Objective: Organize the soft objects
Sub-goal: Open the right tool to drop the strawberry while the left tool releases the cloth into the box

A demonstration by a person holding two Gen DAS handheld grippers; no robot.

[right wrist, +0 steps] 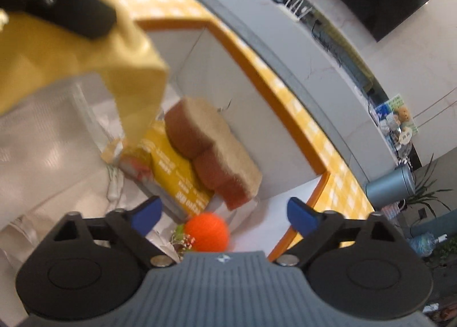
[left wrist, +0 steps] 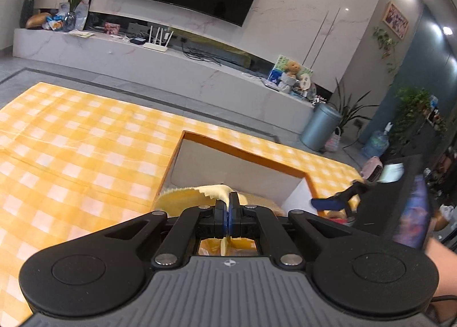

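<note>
My left gripper is shut on a yellow cloth and holds it over the orange-rimmed box. The same cloth hangs at the upper left of the right wrist view, under the left gripper's black body. My right gripper is open and empty above the box. Inside the box lie a brown sponge, a yellow packet, an orange ball and a clear plastic bag. The right gripper's blue fingertip shows in the left wrist view.
The box sits on a yellow checked cloth on the floor. A white TV bench with a router and clutter runs behind it. A grey bin and plants stand at the right.
</note>
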